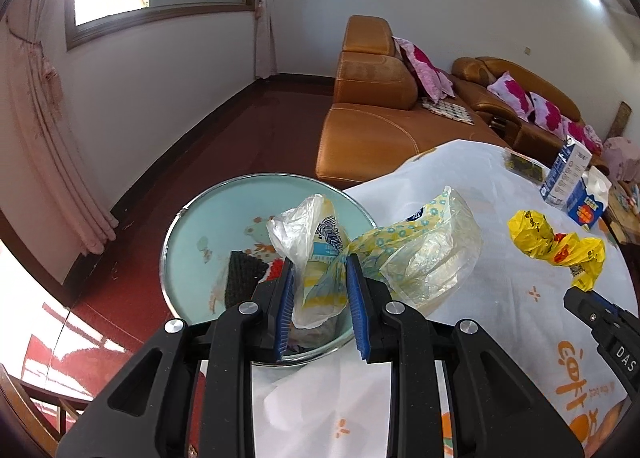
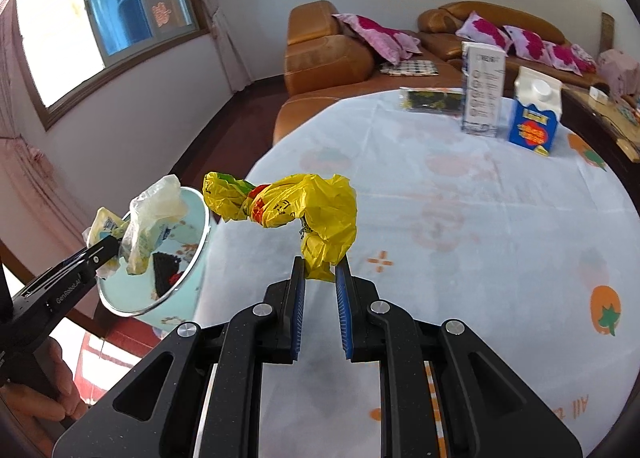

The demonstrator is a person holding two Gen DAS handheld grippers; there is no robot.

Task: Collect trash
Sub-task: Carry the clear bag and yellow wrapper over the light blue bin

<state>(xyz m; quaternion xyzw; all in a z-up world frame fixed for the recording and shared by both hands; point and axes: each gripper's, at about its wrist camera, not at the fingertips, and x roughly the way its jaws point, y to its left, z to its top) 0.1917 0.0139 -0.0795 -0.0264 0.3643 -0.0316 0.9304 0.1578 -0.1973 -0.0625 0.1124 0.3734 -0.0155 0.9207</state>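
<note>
Over the rim of the pale blue trash bin [image 1: 256, 194], the left gripper [image 1: 320, 258] has its blue-padded jaws pinched on the knotted middle of a clear plastic bag with yellow flower print [image 1: 400, 246]. One end of the bag puffs up above the bin opening, the other bulges out over the edge of the table. Inside the bin there's already a black ridged piece [image 1: 244, 274] and something red next to it, can't tell what exactly.

The bin sits right up against the round table [image 2: 460, 198], which has a light tablecloth with orange tomato prints on it.

The right gripper [image 2: 320, 264] is above the tablecloth, jaws narrow and clamped on the bottom tail of a crumpled yellow plastic bag [image 2: 300, 202] with red print. That bag hangs in the air and stretches toward the bin, but it's not over it.

At the far side of the table stand a tall white carton [image 2: 482, 88] and a blue and white milk carton [image 2: 536, 118] just beside it, plus a dark flat packet [image 2: 430, 98] lying near them. Behind all that is an orange leather sofa [image 2: 324, 58] with pink cushions [image 2: 380, 36].
</note>
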